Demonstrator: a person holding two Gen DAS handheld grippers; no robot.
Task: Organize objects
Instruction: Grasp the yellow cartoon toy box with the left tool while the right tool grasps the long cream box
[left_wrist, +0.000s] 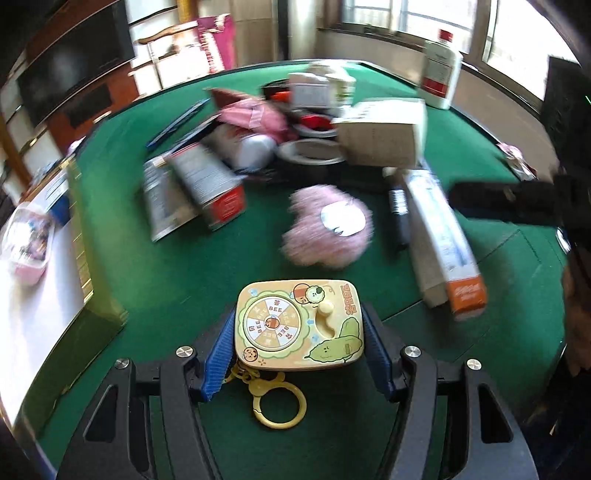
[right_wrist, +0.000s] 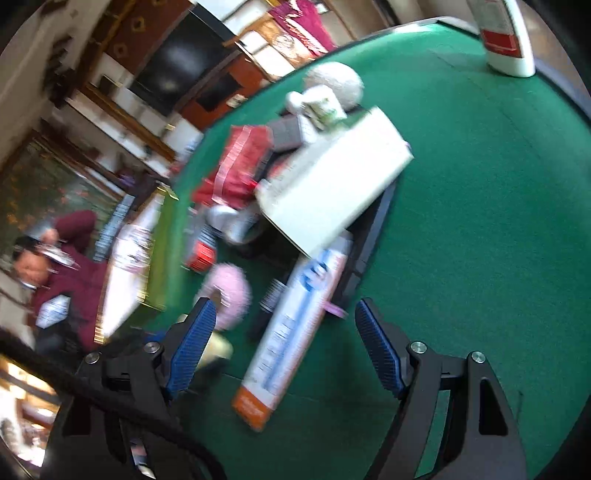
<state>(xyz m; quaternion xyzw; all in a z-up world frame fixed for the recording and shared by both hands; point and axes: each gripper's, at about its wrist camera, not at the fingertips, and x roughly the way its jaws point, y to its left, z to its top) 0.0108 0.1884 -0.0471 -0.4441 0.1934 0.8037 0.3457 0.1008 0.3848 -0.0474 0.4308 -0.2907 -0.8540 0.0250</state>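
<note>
Blue pads of the left gripper (left_wrist: 299, 345) sit against both short sides of a small yellow spinner toy (left_wrist: 300, 325), bottom centre of the left wrist view, its ring clasp (left_wrist: 277, 405) dangling below toward the camera. The toy looks sharp while the table behind is smeared, so I judge it pinched and carried. To do this step well, keep the squeeze even on the flat sides, hold the toy level so the ring does not swing and snag, and steer clear of the pink fluffy ball (left_wrist: 327, 226) just above it in frame.

The right gripper (right_wrist: 286, 349) stands wide with nothing between its pads; a long white box with an orange end (right_wrist: 291, 334) lies on the cloth beneath and between them, running up toward the pile at frame centre.

The surface is a green felt table (left_wrist: 177, 266), rounded at the far edge. A heap of cartons, a pink cloth and what may be a metal lid fills the upper middle, too blurred to name surely. A white bottle with a red label (left_wrist: 439, 72) stands upper right. Beyond are windows, shelves and a dark screen at upper left.
</note>
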